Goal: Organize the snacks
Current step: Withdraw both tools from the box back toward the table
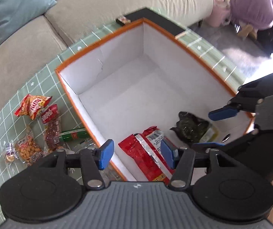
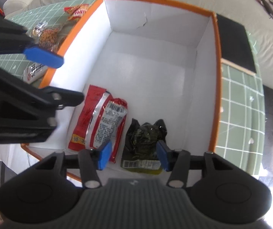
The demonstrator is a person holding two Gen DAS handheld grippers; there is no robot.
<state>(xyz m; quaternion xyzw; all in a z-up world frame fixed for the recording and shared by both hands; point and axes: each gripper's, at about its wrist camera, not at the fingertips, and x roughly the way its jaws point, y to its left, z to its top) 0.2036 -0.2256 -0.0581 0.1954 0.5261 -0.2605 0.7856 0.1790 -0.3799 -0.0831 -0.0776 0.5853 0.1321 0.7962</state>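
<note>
An orange-rimmed box [image 1: 98,42] with white inner walls stands on a green checked table [image 1: 1,122]. On its floor lie a red snack packet [image 1: 146,152] and a dark green packet [image 1: 191,129], side by side. My left gripper [image 1: 136,155] hangs open above the red packet [image 2: 100,122], holding nothing. My right gripper [image 2: 133,156] is open just over the dark green packet [image 2: 146,139], its pads not pressing on it. Each gripper shows in the other's view by a blue pad [image 1: 222,112] [image 2: 43,57]. Left of the box [image 2: 155,0], several loose snack packets [image 1: 32,107] lie on the table [image 2: 239,99].
A beige sofa [image 1: 98,2] with a blue cushion [image 1: 16,5] curves behind the table. A black pad [image 2: 233,43] lies on the table by the box's far corner. A green tube [image 1: 73,134] and a nut bag [image 1: 28,149] lie against the box's left wall.
</note>
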